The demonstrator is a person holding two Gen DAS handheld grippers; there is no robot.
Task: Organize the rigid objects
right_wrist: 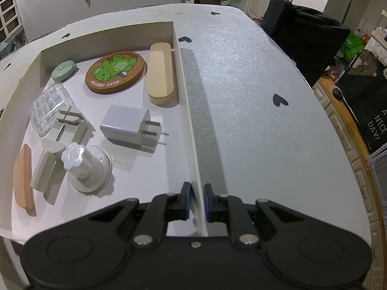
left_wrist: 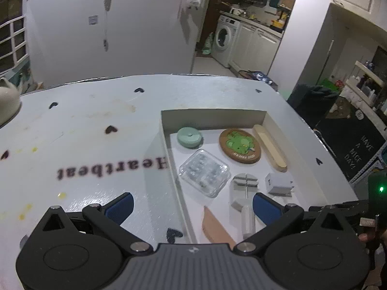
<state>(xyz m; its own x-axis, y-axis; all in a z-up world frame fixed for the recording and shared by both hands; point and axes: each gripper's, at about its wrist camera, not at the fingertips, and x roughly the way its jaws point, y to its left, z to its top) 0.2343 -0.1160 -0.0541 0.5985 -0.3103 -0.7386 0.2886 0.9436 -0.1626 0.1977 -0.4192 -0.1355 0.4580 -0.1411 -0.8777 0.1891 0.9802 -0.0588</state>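
The right gripper [right_wrist: 196, 199] is clamped on the box's right wall [right_wrist: 187, 101], its blue pads pressed on either side of the thin white edge at the near end. Just left of it and a little ahead, inside the box, a white knob on a clear dome [right_wrist: 83, 165] stands upright. Left of that lies a grey block [right_wrist: 46, 169], and at the far left a tan oval strip [right_wrist: 23, 176] lies along the floor. Ahead of the dome a white charger [right_wrist: 125, 124] rests on its side, prongs pointing toward the clamped wall. Left of the charger sits a grey slotted tool [right_wrist: 70, 123], touching a clear plastic case [right_wrist: 48, 106]. Farther ahead a pale wooden oval [right_wrist: 159, 72] lies along the right wall, a round coaster [right_wrist: 116, 72] with a green figure just left of it, and a mint round case [right_wrist: 64, 71] toward the far left corner. To the right of the gripper the tablecloth [right_wrist: 254, 96] with black hearts stretches away, and a dark cloth [right_wrist: 302, 46] hangs at its far right edge.

The left gripper [left_wrist: 192, 209] hangs with its jaws wide apart and nothing between the pads, above the box's left wall [left_wrist: 167, 159]. The left finger is over the tablecloth, the right finger over the box floor. Far left of it stands a cream teapot [left_wrist: 8, 101].
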